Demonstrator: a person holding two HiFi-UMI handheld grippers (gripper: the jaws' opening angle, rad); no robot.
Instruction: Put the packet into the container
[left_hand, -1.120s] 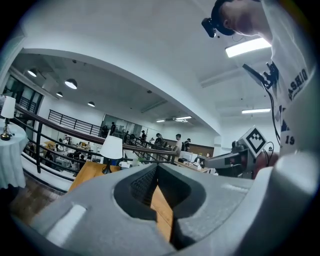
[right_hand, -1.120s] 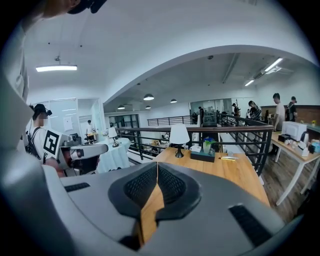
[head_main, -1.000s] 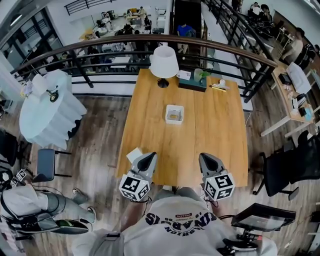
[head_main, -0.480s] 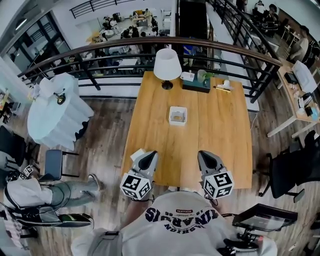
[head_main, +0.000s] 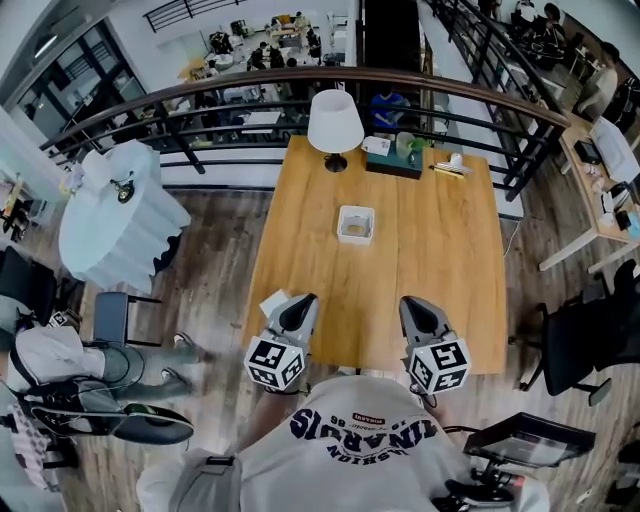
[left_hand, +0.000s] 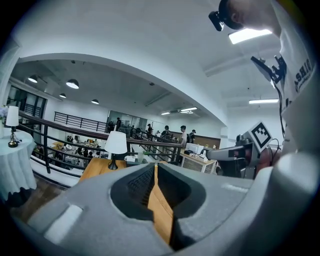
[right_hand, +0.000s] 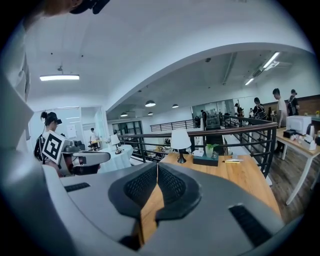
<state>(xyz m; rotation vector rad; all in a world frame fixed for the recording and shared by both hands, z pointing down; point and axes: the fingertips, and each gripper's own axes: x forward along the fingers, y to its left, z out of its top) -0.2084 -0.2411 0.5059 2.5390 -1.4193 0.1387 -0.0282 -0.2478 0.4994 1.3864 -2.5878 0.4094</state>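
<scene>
A small white square container (head_main: 355, 224) with something tan inside stands at the middle of the wooden table (head_main: 440, 260). A white packet (head_main: 273, 303) lies at the table's near left corner, just left of my left gripper (head_main: 303, 300). That gripper is shut and empty, hovering over the near edge and pointing along the table (left_hand: 155, 167). My right gripper (head_main: 413, 302) is level with it to the right, also shut with nothing between its pads (right_hand: 157, 167). Both are well short of the container. In the gripper views neither the packet nor the container shows.
At the table's far end stand a white lamp (head_main: 335, 125), a dark box with a green plant (head_main: 392, 160) and small items (head_main: 447, 168). A railing (head_main: 250, 90) runs behind. A round white-clothed table (head_main: 120, 215) and chair (head_main: 108, 318) stand left; an office chair (head_main: 585, 345) right.
Both grippers stay where they were, shut. The head view has drifted slightly, and a person on the floor at the left has shifted.
</scene>
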